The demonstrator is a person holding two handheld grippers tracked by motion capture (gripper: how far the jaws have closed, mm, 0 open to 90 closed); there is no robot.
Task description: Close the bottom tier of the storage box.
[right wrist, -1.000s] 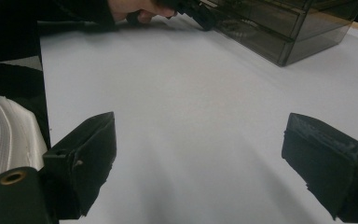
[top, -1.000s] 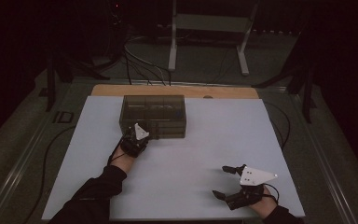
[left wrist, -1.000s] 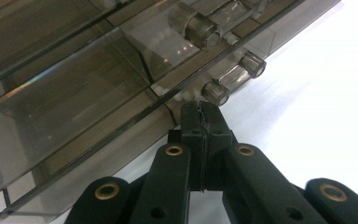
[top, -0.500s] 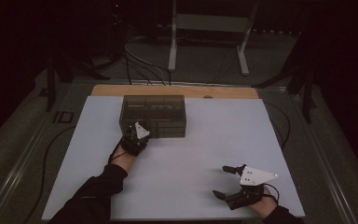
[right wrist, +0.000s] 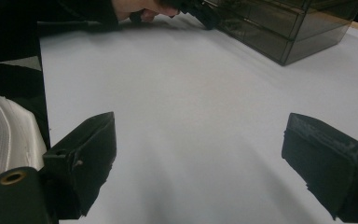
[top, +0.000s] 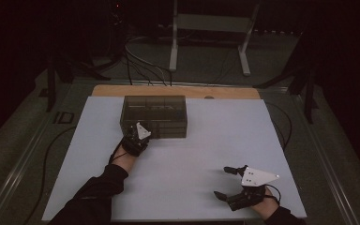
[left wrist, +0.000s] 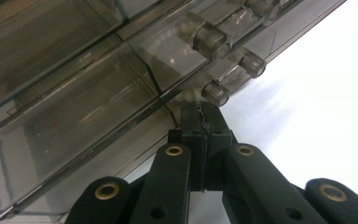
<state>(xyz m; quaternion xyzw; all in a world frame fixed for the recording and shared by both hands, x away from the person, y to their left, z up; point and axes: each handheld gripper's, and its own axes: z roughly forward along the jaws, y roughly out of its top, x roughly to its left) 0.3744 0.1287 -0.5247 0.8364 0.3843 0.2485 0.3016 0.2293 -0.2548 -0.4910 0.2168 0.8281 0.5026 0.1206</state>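
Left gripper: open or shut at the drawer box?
Shut. In the left gripper view the left gripper has its jaws pressed together with no gap, their tips just below a knob on the drawer box.

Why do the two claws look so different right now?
The left claw has its jaws pressed together, right at the front of the smoky see-through plastic drawer box; whether it grips a knob there I cannot tell. The right claw has its jaws spread wide, holding nothing, low over the bare white table far from the box. Both are black with a grey three-cornered plate on top.
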